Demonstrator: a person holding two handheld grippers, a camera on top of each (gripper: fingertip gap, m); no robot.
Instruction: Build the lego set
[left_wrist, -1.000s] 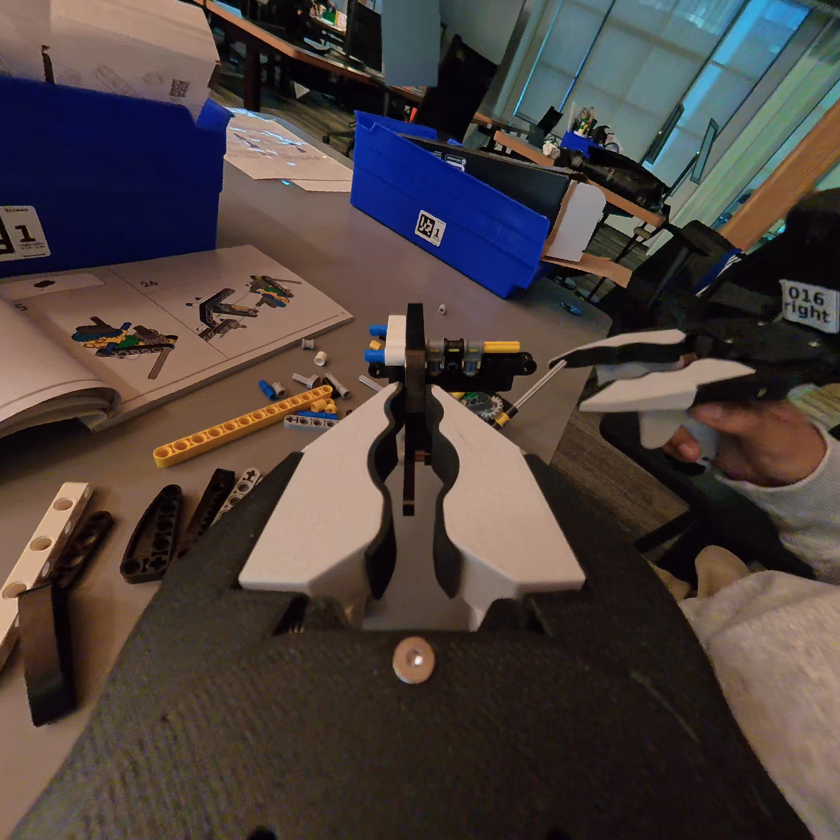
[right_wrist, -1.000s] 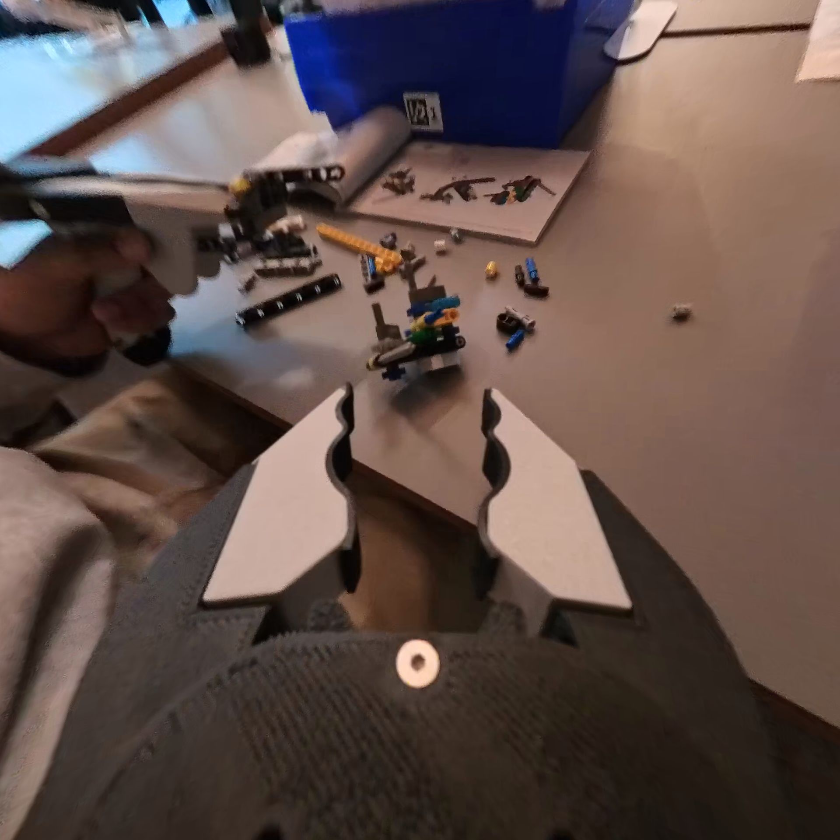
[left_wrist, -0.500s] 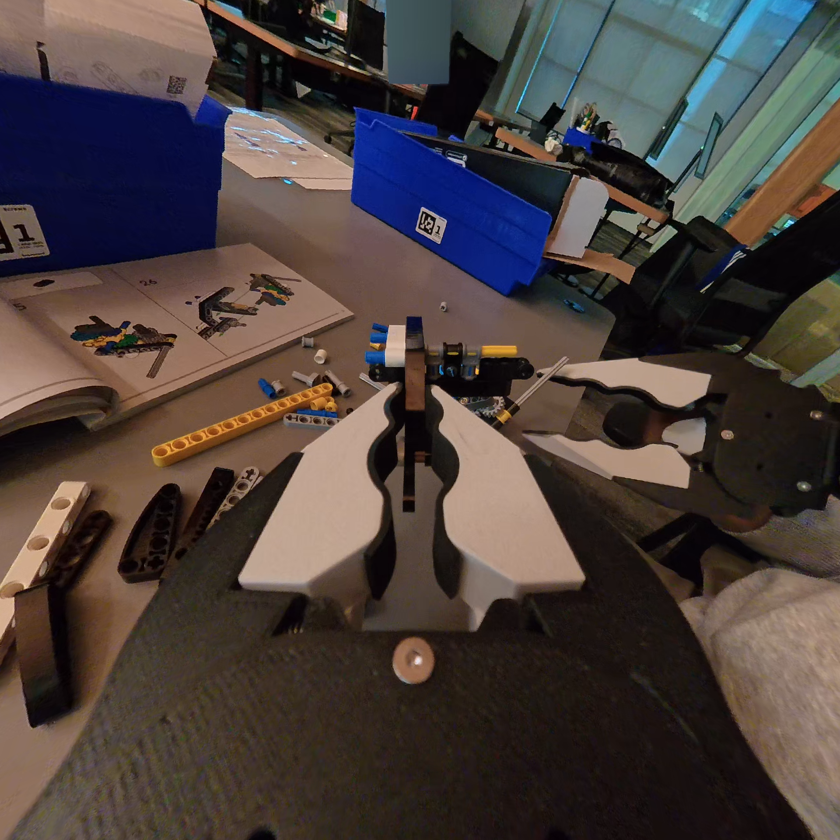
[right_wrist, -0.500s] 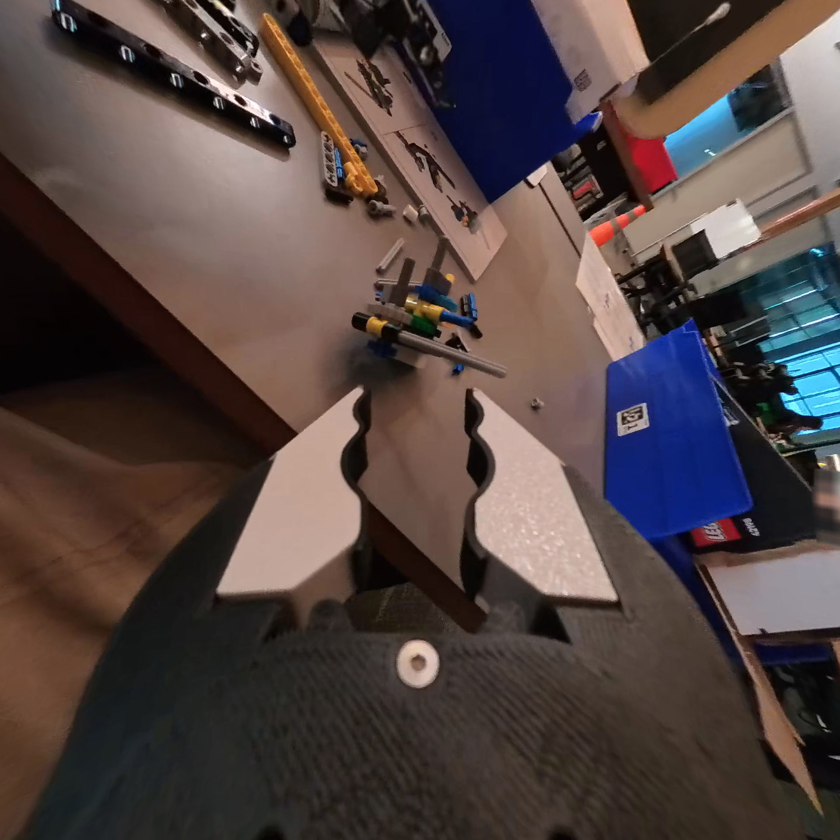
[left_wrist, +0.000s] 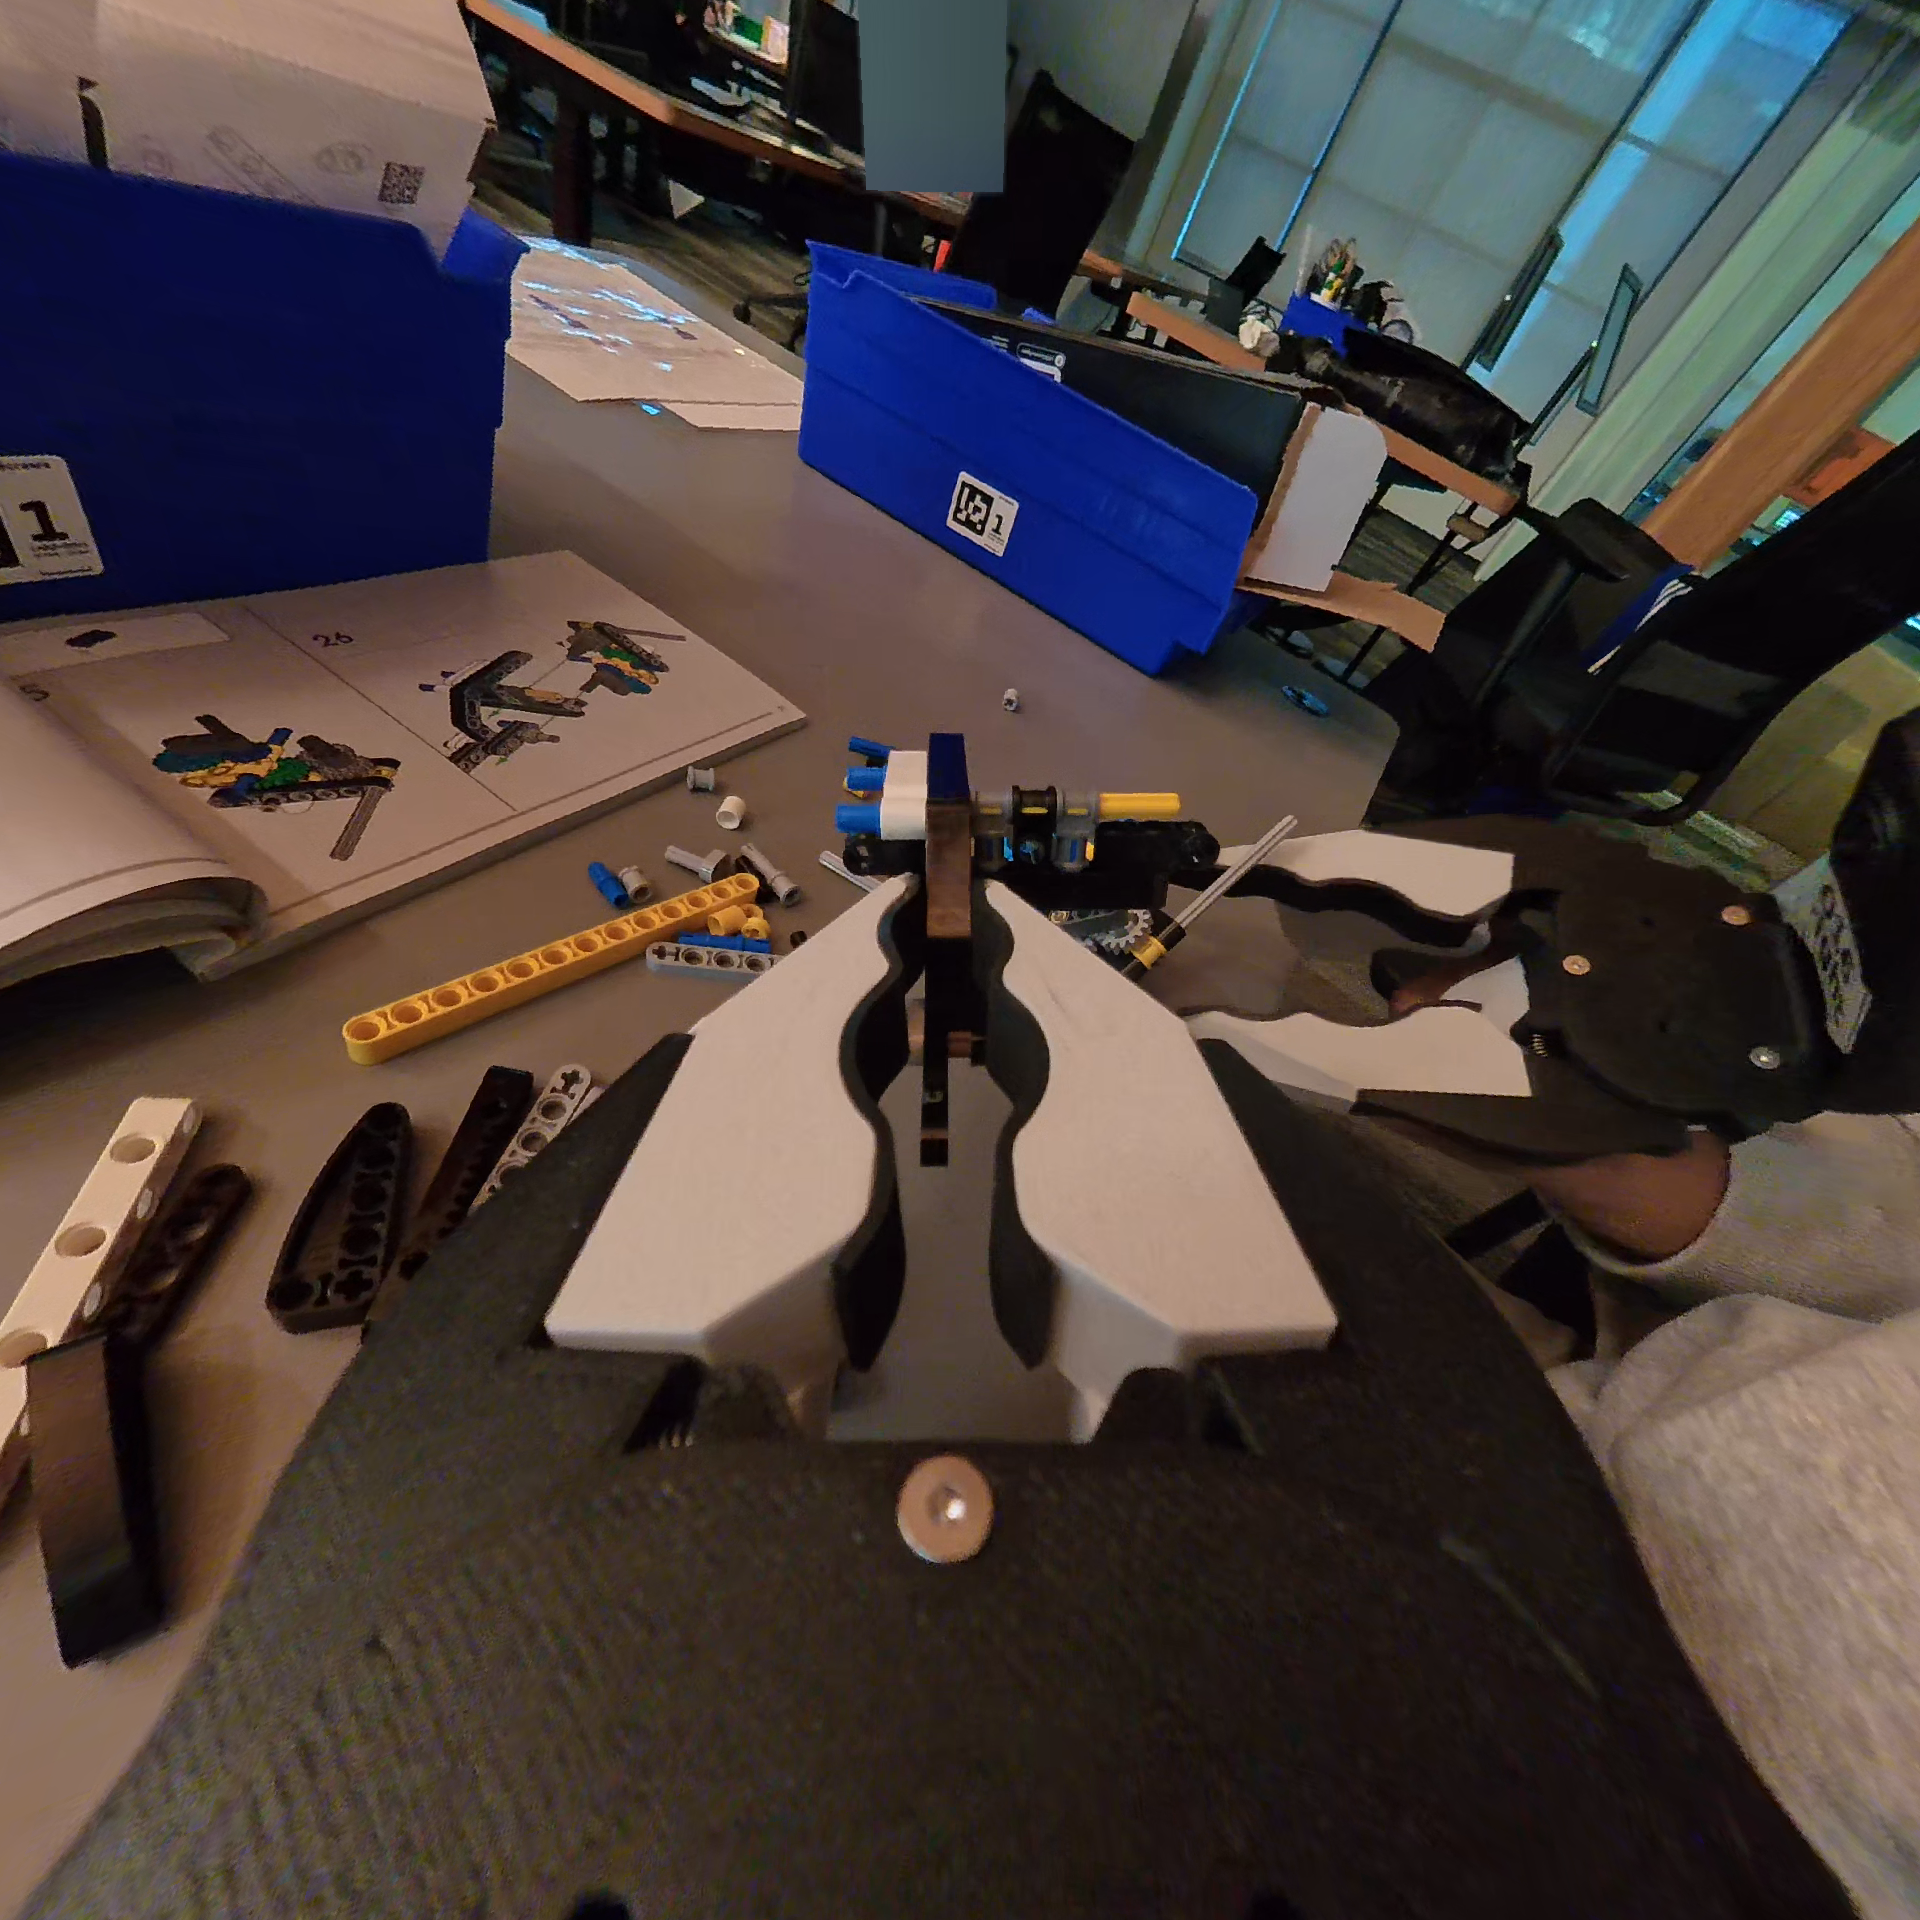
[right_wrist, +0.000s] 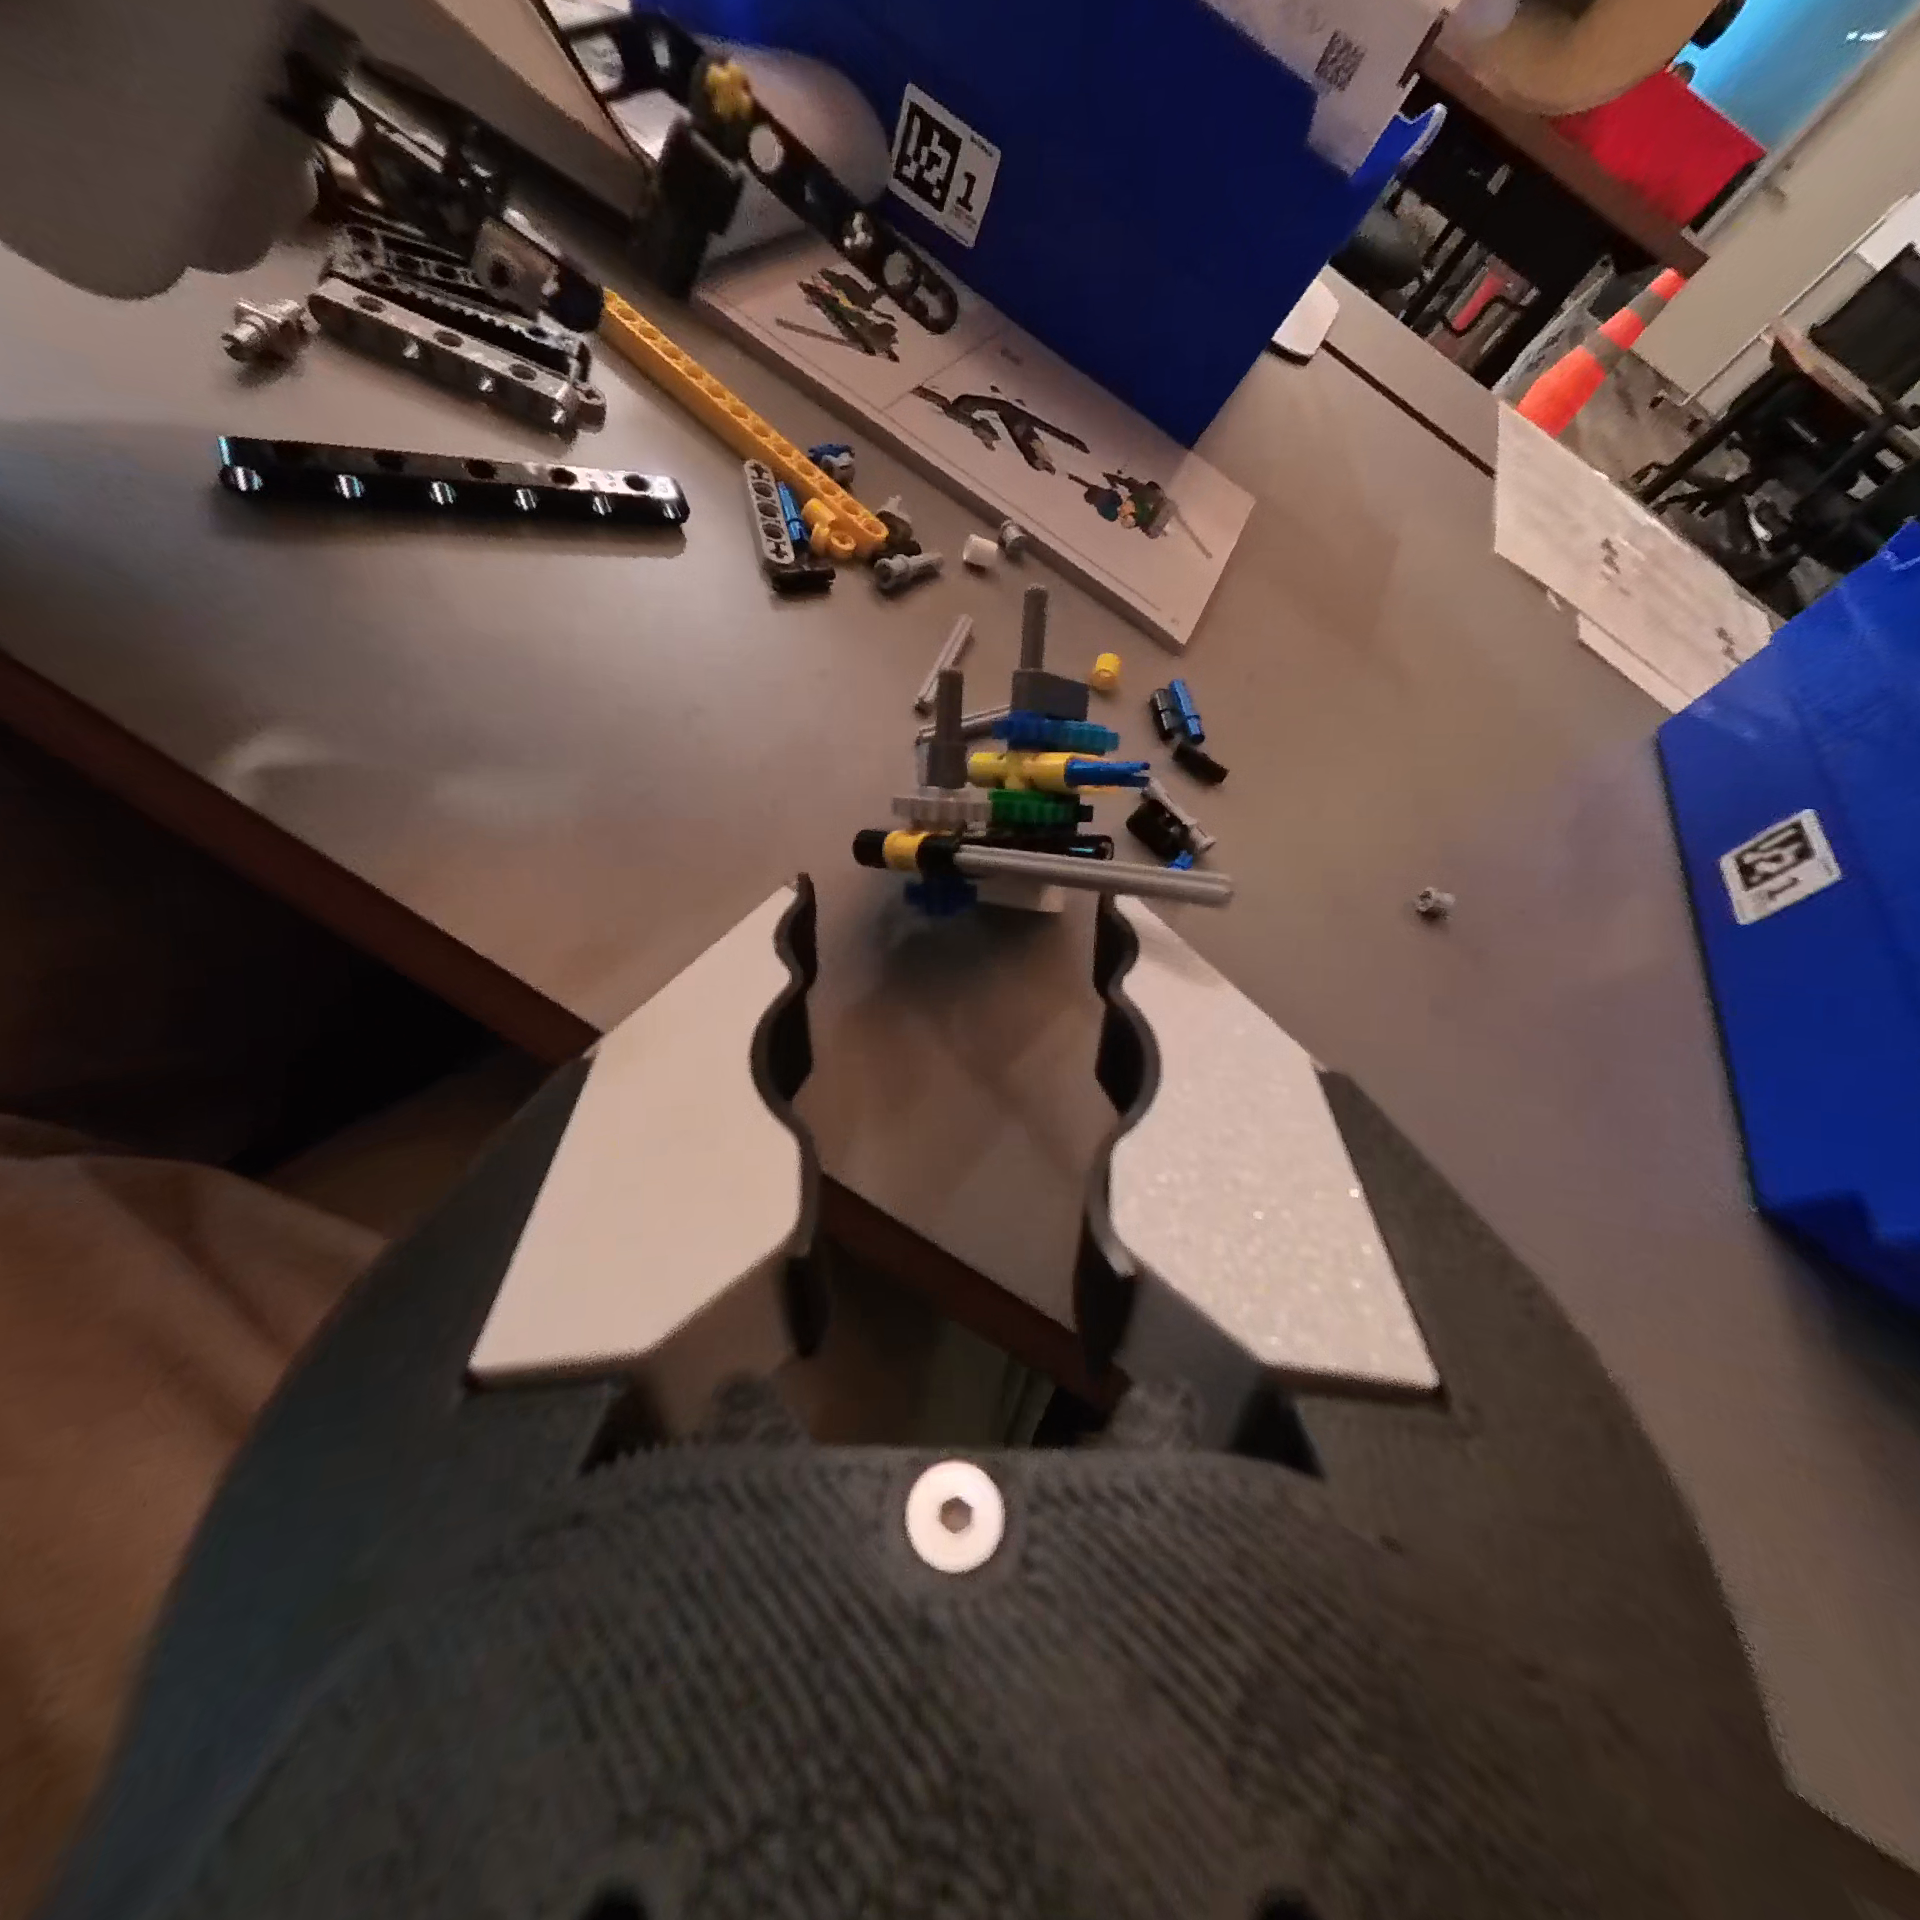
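My left gripper (left_wrist: 948, 894) is shut on an upright black beam (left_wrist: 945, 977). That beam carries an assembly (left_wrist: 1039, 821) of a white block, blue pins, grey connectors, a yellow axle and a long black beam. In the right wrist view this assembly (right_wrist: 800, 177) hangs at the top left beside a white left finger (right_wrist: 135, 156). My right gripper (right_wrist: 956, 914) is open and empty at the table's front edge. It points at a small gear assembly (right_wrist: 1018, 800) standing just beyond its tips. In the left wrist view the right gripper (left_wrist: 1221, 945) is just right of the held assembly.
An open instruction booklet (left_wrist: 416, 727) lies at the left, with a yellow beam (left_wrist: 551, 966) and small pins below it. Black and white beams (left_wrist: 343, 1216) lie at the near left, and a long black beam (right_wrist: 447, 488) further along. Blue bins (left_wrist: 1018, 468) (right_wrist: 1818, 935) stand behind and right. Spacing between my two grippers at the tips: around 12 cm.
The right gripper has swung and rolled, and now faces the gear assembly from close by, still open. The left gripper and its held piece have not moved.
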